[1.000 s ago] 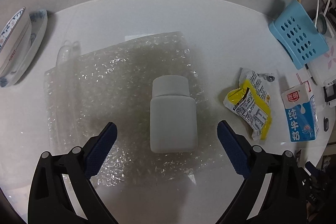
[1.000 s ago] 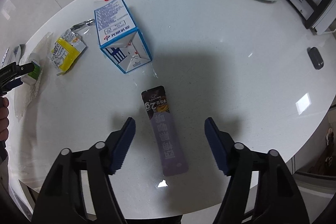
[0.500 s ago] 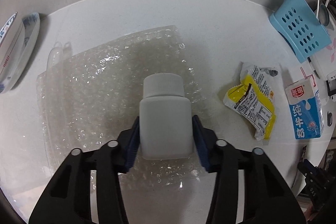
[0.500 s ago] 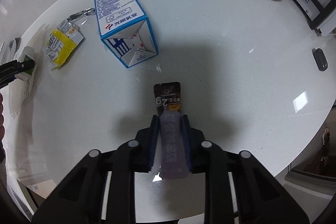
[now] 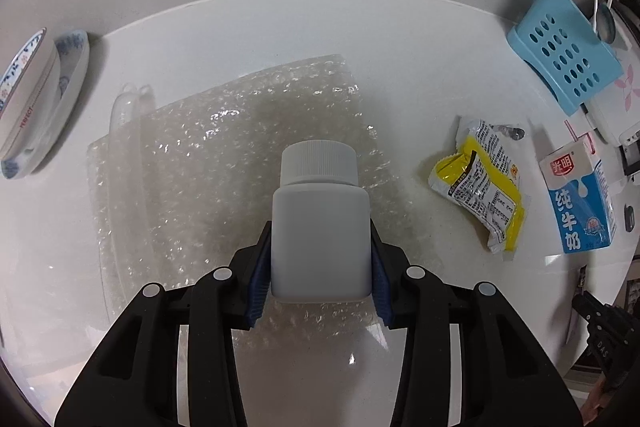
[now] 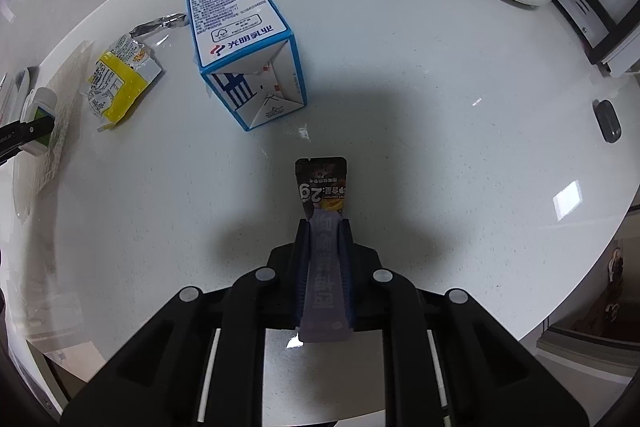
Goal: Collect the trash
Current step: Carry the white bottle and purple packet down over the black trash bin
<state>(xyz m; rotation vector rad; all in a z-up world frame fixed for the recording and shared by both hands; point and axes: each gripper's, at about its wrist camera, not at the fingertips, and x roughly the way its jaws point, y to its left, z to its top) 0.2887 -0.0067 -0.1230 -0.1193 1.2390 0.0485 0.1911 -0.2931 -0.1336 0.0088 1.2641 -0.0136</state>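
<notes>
White round table (image 5: 400,39), tiled wall behind. Left gripper (image 5: 320,263) clamped on white bottle (image 5: 320,227), resting on bubble wrap (image 5: 224,163). Right gripper (image 6: 323,267) closed, having just pinched flat the dark sachet (image 6: 322,195), near the carton (image 6: 240,47). Judged early: two pieces gripped, none visibly binned. Left to collect: carton, yellow wrapper (image 6: 116,87) beside carton, bubble wrap.

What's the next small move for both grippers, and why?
Probably lift both straight up. The left gripper is clamped on the white square plastic bottle, which lies on the clear bubble wrap sheet. The right gripper has pinched the dark purple snack sachet on the white round table. No bin is in view, so clear the surface first.
</notes>
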